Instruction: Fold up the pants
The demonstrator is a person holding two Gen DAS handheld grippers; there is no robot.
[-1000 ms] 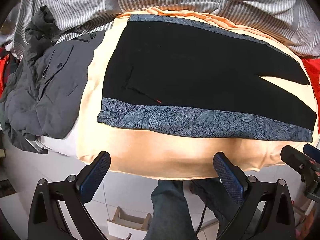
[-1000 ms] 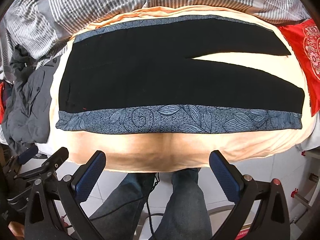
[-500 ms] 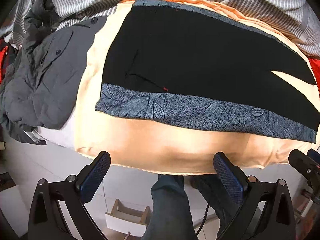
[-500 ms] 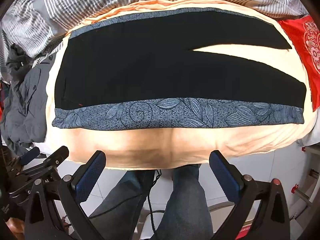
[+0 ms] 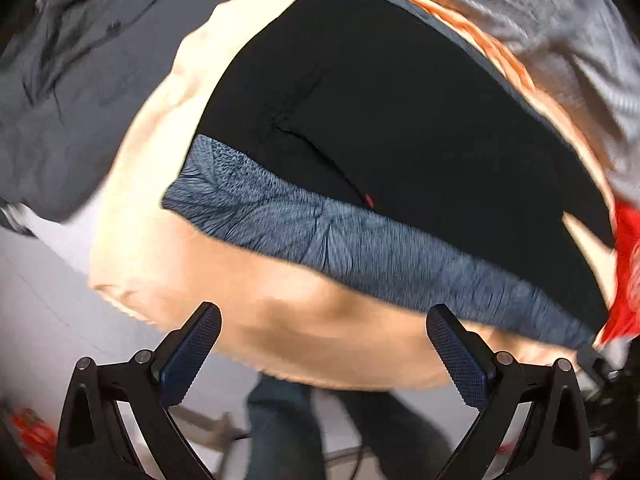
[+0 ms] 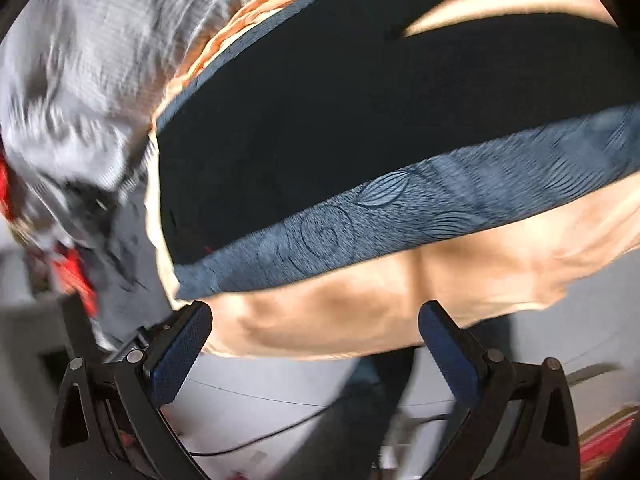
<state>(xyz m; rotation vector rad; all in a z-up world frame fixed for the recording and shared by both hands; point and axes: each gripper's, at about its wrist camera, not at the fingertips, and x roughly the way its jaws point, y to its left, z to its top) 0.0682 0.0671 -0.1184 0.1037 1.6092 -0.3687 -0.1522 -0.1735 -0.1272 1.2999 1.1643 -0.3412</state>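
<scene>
— pants (image 5: 400, 112) first, though starting near: left gripper (image 5: 324, 344) low in frame, fingers spread wide, nothing between. right gripper (image 6: 316, 340) likewise parted and empty.

— under them?

— legs in dark jeans (image 5: 280, 432) standing on pale floor (image 5: 36, 320); thin black cable (image 6: 256, 436) trailing across it in the right view.

— then the edge?

— peach sheet (image 5: 320, 340) over a rounded mattress edge, just beyond both sets of fingertips. not touching any fingertip, as far as visible.

— and the garment?

— spread flat on the peach sheet, black, with a blue-grey leaf-patterned side band (image 6: 400, 208) along the near edge. waist end toward the left, legs running right and split into a narrow v (image 6: 480, 12). small red mark (image 5: 369, 200) by a pocket seam. both views blurred.

— beside it?

— grey buttoned garment (image 5: 80, 80) heaped off the waist end, on the left. red cloth (image 5: 628, 264) past the leg ends, on the right.

— farthest back?

— grey striped bedding (image 6: 92, 60) bunched behind the pants, with an orange fabric edge (image 5: 500, 52) between.
</scene>
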